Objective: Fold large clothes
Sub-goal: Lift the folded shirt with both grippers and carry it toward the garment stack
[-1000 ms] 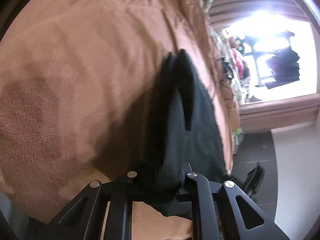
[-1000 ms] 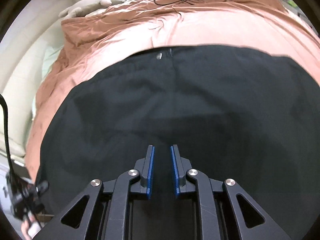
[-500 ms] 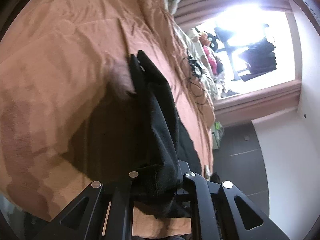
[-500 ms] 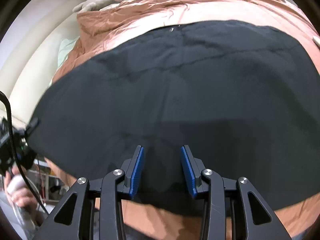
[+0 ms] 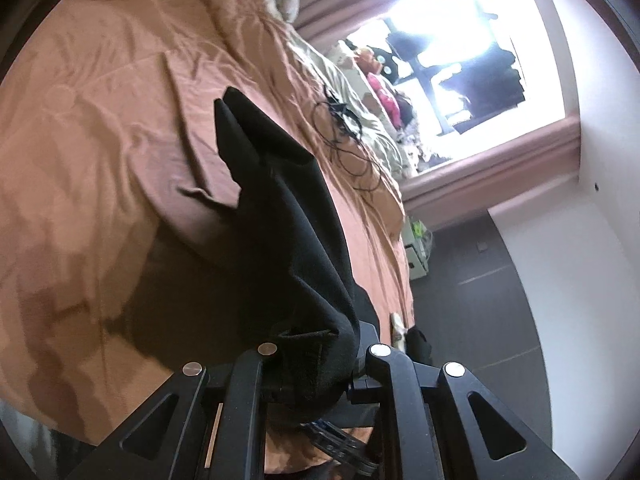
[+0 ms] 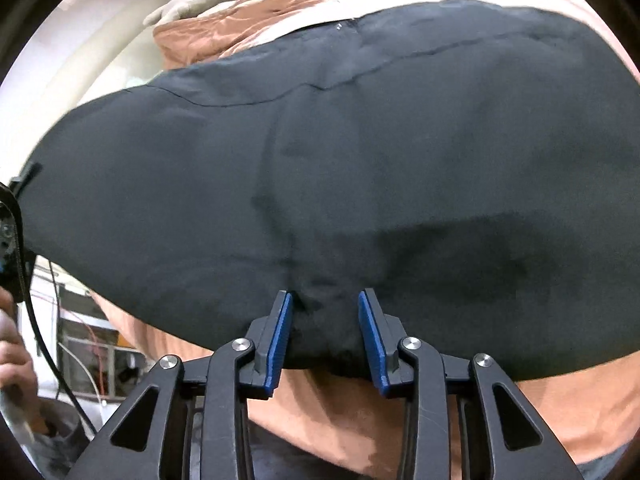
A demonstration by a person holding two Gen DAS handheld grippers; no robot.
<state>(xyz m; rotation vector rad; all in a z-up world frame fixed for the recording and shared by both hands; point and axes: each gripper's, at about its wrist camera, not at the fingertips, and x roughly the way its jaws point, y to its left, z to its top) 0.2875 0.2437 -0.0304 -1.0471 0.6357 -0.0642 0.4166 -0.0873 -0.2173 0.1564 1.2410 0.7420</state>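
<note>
Right wrist view: black garment [image 6: 360,168] fills most of the frame, spread wide over the rust-brown bedspread [image 6: 400,412]. Matte dark fabric, a seam running from near my jaws up toward the far edge, a second stitched line crossing near the top. Long axis runs left to right across my view; the left end lifts off the bed and narrows toward my other hand's tool. Near edge sags in a small bunch between my blue pads [image 6: 280,332].

My right gripper [image 6: 326,330] points forward and slightly down at the near hem, jaws spread apart; the fabric lies in the gap, but the pads do not press it.

Left wrist view: same garment [image 5: 288,240] seen edge-on, a folded black ridge rising from my jaws away across the bed to a pointed corner. My left gripper [image 5: 316,364] is rolled sideways, jaws clamped on a thick bunch of cloth with a stitched hem showing.

Beyond: black cable [image 5: 344,136] tangled on the bedspread [image 5: 100,120], bright window [image 5: 460,52], dark floor [image 5: 472,300].
</note>
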